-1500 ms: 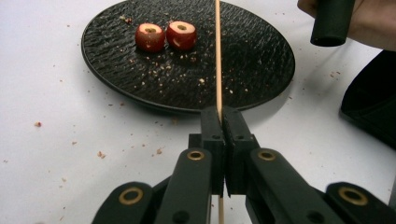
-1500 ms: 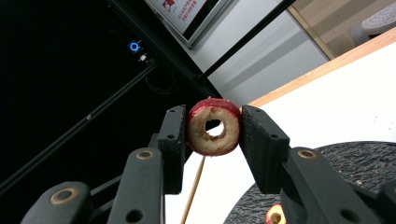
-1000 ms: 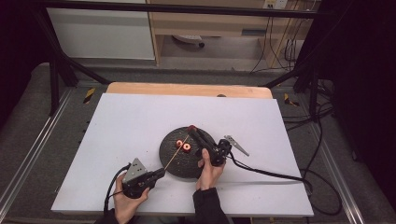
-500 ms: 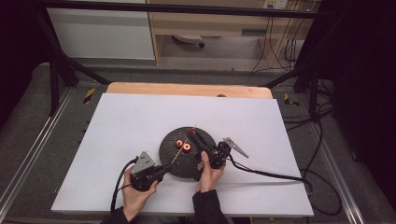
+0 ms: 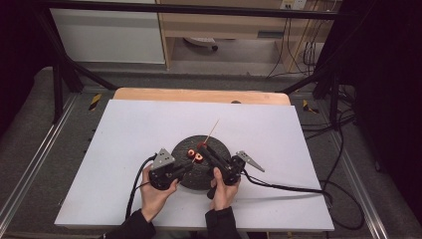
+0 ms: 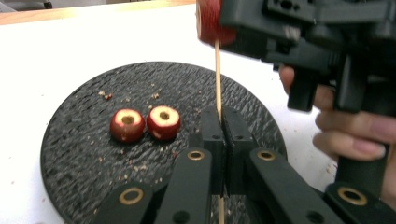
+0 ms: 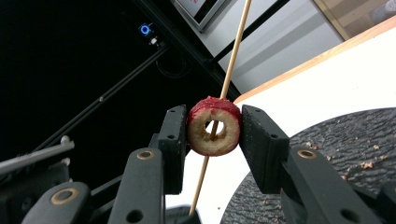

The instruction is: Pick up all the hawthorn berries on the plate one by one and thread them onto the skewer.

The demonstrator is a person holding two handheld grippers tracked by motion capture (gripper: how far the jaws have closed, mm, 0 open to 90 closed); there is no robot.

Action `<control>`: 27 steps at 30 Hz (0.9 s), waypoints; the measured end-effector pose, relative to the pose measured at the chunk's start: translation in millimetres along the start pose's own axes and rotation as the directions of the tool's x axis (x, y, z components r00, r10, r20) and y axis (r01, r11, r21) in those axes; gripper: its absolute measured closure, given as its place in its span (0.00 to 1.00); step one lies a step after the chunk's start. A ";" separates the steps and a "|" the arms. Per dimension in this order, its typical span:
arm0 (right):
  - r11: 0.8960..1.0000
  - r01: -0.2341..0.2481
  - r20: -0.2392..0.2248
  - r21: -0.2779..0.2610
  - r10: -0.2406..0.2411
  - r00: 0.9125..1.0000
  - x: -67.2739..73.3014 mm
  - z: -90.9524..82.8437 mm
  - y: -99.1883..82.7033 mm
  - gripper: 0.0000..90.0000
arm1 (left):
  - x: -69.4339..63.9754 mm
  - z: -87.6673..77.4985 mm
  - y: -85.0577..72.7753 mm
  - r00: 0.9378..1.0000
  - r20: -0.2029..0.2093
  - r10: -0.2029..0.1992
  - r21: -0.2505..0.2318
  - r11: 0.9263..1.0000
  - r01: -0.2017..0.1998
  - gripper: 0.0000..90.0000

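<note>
Raised now, one skewer (image 6: 217, 74) in left jaws threads right-gripped ring (image 7: 214, 126); two rings (image 6: 144, 123) plated.

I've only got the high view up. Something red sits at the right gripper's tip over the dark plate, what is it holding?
Observer: A cored red fruit ring, pinched between the jaws of the right gripper. A thin wooden skewer passes through its hole.
Operator: And who's holding the skewer?
Observer: The left gripper. Its jaws are shut on the skewer's lower part, and the stick stands up from them toward the ring.
Operator: The two red bits on the plate, are they whole?
Observer: No, both are cored. The left gripper view shows two red pieces with open centres, lying side by side on the black slate plate among crumbs.
</note>
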State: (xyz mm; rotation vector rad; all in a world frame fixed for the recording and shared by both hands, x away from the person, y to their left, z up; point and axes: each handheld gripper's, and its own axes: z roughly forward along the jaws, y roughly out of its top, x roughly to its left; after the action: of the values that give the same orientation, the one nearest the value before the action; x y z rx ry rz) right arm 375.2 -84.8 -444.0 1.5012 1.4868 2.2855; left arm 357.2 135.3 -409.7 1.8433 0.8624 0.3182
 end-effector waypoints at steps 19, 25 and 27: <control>0.998 0.028 0.015 0.050 -0.029 0.999 2.5 -5.0 -4.6 0.60 | 0.3 4.0 4.2 1.000 0.005 0.024 0.013 1.000 -0.025 0.98; 0.992 0.092 0.043 0.089 -0.096 0.994 3.5 -9.2 4.1 0.44 | 9.2 -7.4 -4.1 1.000 -0.002 0.021 0.029 0.999 -0.021 0.98; 0.987 0.110 0.053 0.117 -0.116 0.992 2.6 -10.6 6.9 0.39 | 13.9 -13.2 -6.9 1.000 -0.003 0.018 0.036 0.999 -0.018 0.98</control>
State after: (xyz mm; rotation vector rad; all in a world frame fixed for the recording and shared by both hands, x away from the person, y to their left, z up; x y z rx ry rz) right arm 369.2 -94.5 -438.1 1.4561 1.6665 2.1077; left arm 356.7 155.5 -412.4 1.8851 0.8593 0.3189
